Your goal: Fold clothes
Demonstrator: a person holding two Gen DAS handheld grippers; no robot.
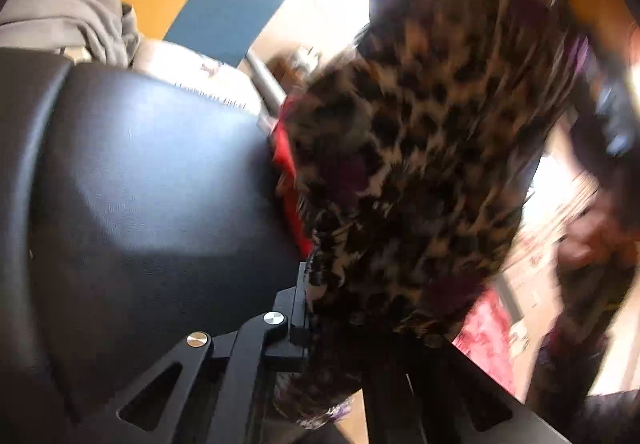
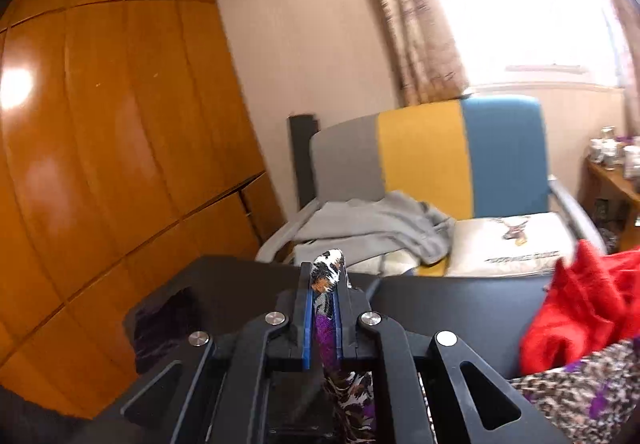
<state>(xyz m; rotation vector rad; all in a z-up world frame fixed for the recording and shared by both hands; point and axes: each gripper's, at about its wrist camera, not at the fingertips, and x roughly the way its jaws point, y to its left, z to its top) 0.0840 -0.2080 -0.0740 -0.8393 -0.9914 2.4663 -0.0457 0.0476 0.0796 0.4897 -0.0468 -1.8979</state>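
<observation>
The right claw (image 2: 325, 308) is squeezed tight on a strip of the spotty cloth (image 2: 328, 272). A bit of the cloth pokes up past its blue pads (image 2: 307, 318), and the rest hangs down below. The left claw (image 1: 320, 308) also seems to pinch an edge of the same spotty cloth (image 1: 412, 164), but only one finger (image 1: 300, 296) shows well. The other is hidden by the fabric, so I cannot tell for sure if it is closed.

The cloth is brown and black with purple patches. It is up in the air, hanging between the two claws, not lying flat. I think it is held up by two spots so it can drop open and hang straight. That makes it easier to lay down neatly for folding.

Under it is a shiny black surface (image 1: 152, 172). That looks like the place to lay the cloth. A red cloth (image 2: 576, 304) sits bunched on that surface, close to the spotty one. It may get in the way. A gray cloth (image 2: 372, 224) lies farther back, in front of a board (image 2: 424, 156) with gray, yellow and blue stripes. The left view is blurry.
</observation>
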